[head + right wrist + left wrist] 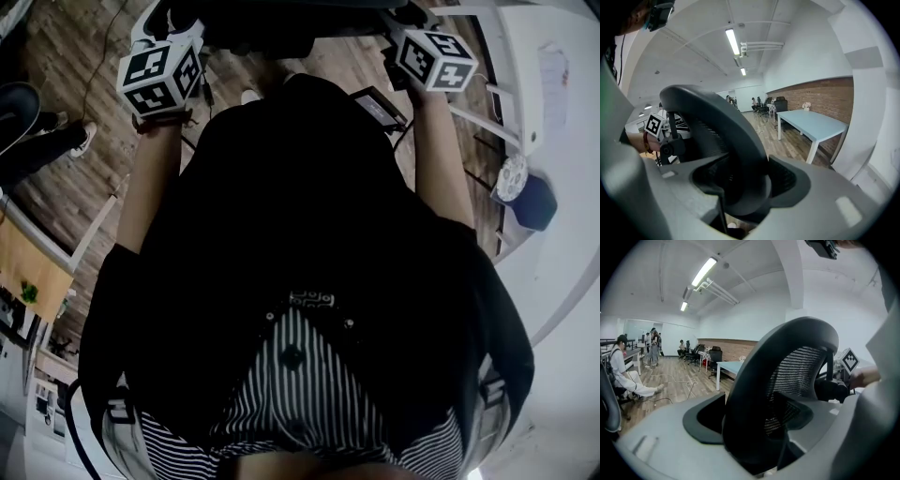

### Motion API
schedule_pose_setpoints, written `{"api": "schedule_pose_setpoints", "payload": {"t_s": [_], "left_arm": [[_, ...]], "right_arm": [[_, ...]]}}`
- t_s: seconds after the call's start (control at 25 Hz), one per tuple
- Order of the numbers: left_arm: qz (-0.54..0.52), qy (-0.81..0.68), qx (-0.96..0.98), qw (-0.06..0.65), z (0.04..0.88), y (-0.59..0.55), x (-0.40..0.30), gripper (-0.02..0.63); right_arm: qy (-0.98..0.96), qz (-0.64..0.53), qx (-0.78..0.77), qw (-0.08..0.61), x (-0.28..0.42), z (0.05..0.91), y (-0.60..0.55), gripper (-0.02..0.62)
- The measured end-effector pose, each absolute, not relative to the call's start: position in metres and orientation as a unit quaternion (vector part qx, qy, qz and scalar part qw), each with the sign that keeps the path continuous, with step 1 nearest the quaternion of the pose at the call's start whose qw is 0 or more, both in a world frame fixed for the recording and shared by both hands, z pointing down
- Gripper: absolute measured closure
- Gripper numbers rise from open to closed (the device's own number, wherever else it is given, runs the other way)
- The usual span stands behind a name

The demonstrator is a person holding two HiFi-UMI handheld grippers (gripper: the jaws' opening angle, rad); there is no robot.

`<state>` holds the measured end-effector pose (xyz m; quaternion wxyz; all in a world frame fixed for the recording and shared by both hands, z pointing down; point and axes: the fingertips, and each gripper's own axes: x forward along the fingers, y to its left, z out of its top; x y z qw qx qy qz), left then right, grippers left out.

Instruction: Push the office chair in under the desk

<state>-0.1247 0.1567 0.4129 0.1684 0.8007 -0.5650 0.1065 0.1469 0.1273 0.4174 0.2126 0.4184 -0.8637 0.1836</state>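
The office chair's dark backrest [787, 348] fills the left gripper view, its mesh panel inside a curved rim. My left gripper [750, 427] is shut on that rim, which runs between its black pads. In the right gripper view the other side of the backrest rim [717, 122] sits between the pads of my right gripper [740, 187], which is shut on it. The head view has both marker cubes [159, 70] [436, 58] held out ahead of my torso, at the dark chair [281, 23] along the top edge. A white desk [548, 66] stands at the right.
A pale blue table [811, 124] stands by the brick wall [820, 93]. A seated person [626, 373] and cables [679, 380] are on the wood floor at left. Other chairs [715, 355] and people are far back. Someone's legs [47, 141] are near my left.
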Motion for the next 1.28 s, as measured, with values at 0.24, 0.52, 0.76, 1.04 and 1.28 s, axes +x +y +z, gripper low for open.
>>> {"api": "schedule_pose_setpoints", "payload": {"t_s": [0.24, 0.52, 0.76, 1.04, 1.28], "left_arm": [[0.103, -0.568, 0.798, 0.176, 0.411, 0.124, -0.134, 0.278], [0.104, -0.571, 0.798, 0.165, 0.406, 0.070, -0.134, 0.279], [0.109, -0.570, 0.797, 0.166, 0.414, 0.034, -0.133, 0.279], [0.113, -0.583, 0.789, 0.155, 0.408, -0.015, -0.133, 0.279], [0.107, -0.588, 0.788, 0.148, 0.414, -0.056, -0.104, 0.281]], "right_arm": [[-0.864, 0.184, 0.415, 0.220, 0.138, 0.418, 0.099, 0.354], [-0.868, 0.176, 0.414, 0.211, 0.137, 0.413, 0.043, 0.356], [-0.862, 0.190, 0.416, 0.220, 0.139, 0.418, 0.014, 0.356], [-0.875, 0.179, 0.394, 0.217, 0.138, 0.416, -0.039, 0.356], [-0.880, 0.173, 0.389, 0.212, 0.166, 0.421, -0.088, 0.356]]}}
